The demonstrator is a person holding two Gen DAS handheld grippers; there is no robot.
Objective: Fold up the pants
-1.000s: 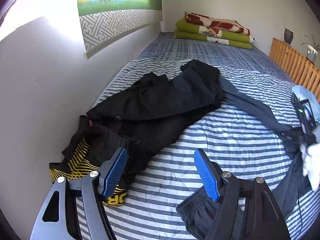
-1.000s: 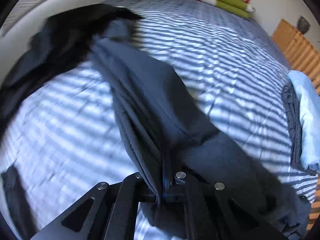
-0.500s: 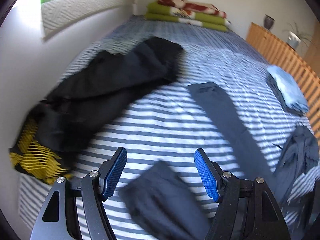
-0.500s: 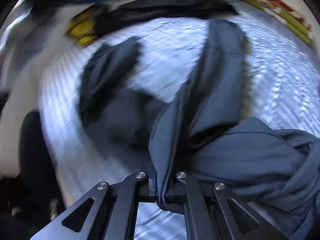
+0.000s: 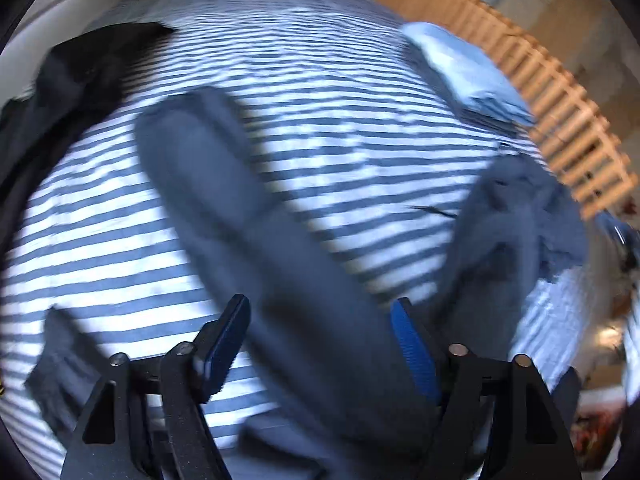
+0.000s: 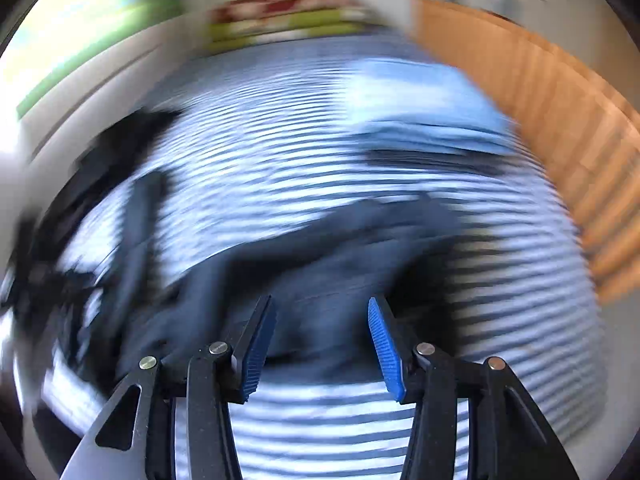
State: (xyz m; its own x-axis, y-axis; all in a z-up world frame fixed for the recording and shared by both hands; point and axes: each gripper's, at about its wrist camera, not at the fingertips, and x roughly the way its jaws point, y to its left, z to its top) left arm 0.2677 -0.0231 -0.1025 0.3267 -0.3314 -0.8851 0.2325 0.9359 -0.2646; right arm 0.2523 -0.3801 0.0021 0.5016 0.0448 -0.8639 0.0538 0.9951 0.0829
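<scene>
The bed (image 5: 320, 92) wears a blue-and-white striped cover, and the dark grey pants (image 5: 224, 208) lie sprawled across it. In the left wrist view one leg runs from about ten o'clock down toward six, passing between the fingers of the left tongs (image 5: 320, 344). The rest of the pants is bunched in a heap toward three o'clock, near the bed's edge.

The left tongs stand wide and their jaws are opening; the leg shows between the blue pads (image 5: 416, 356), but the pads do not press on it.

The right tongs (image 6: 320, 344) are partway apart and their jaws are opening too. In the heavily blurred right wrist view, the crumpled grey cloth lies just beyond and between the fingers, with no pad touching it that I can make out.

A pile of black clothes (image 5: 68, 92) lies at the bed's ten o'clock side, against the wall. A folded light blue garment (image 5: 464, 76) rests on something darker at about one to two o'clock, close to the wooden slatted rail (image 5: 560, 120) that borders the bed on that side. At twelve o'clock, at the far end of the bed, sits a stack of green and red blankets (image 6: 288, 16). A small dark piece of cloth (image 5: 60, 364) lies at about eight o'clock, apart from the leg.
</scene>
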